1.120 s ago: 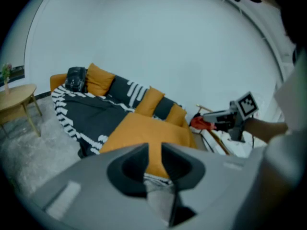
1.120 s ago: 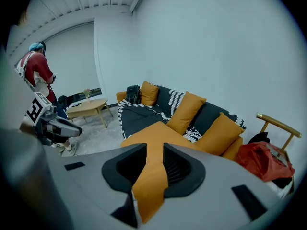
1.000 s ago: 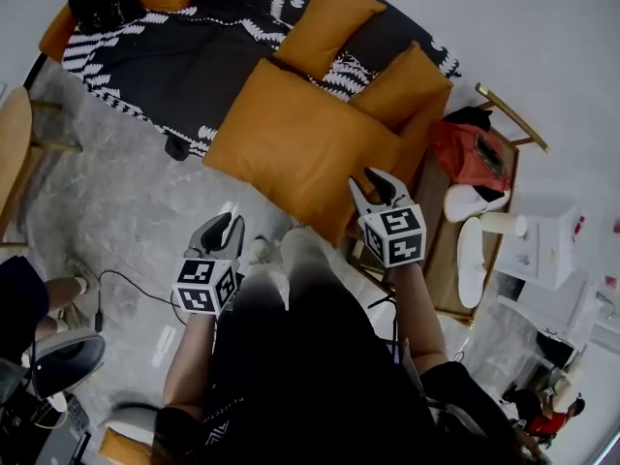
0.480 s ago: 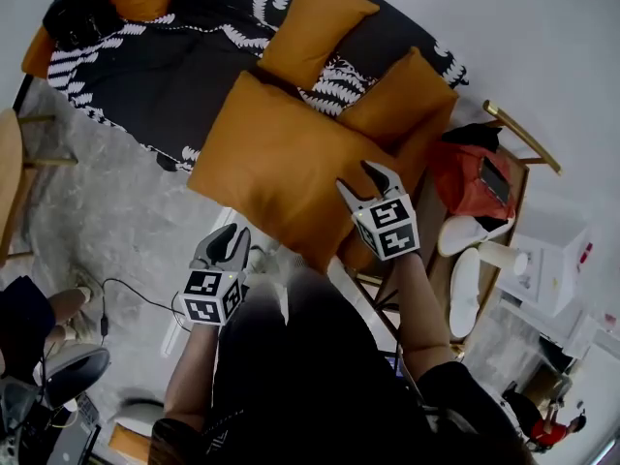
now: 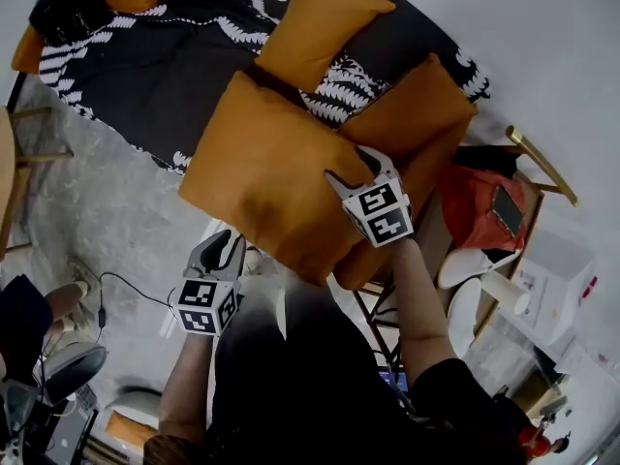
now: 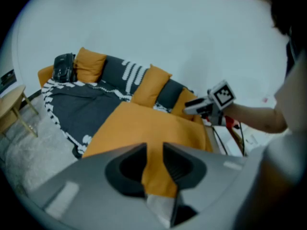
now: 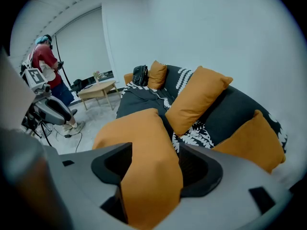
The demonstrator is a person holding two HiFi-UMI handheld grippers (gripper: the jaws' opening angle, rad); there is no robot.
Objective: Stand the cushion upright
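A big orange cushion (image 5: 266, 172) lies tilted over the front edge of the dark sofa (image 5: 145, 76). My right gripper (image 5: 355, 167) is at the cushion's right edge. Its jaws are opening, and a fold of the cushion (image 7: 144, 143) stands between them in the right gripper view. My left gripper (image 5: 223, 248) hangs over the floor just below the cushion's lower corner, apart from it. Its jaws are opening too, still narrow, with nothing between them. Through that gap in the left gripper view I see the cushion (image 6: 144, 123) ahead and the right gripper (image 6: 192, 104) beyond it.
Two more orange cushions (image 5: 320, 22) (image 5: 412, 114) lean on the sofa back, and a black bag (image 5: 63, 8) sits at its far end. A wooden rack with a red bag (image 5: 484, 211) stands on the right. A cable (image 5: 126, 284) lies on the floor at left.
Both grippers have come closer to the big cushion. The right one has gone from its lower edge up onto its right edge with its jaws wider apart.
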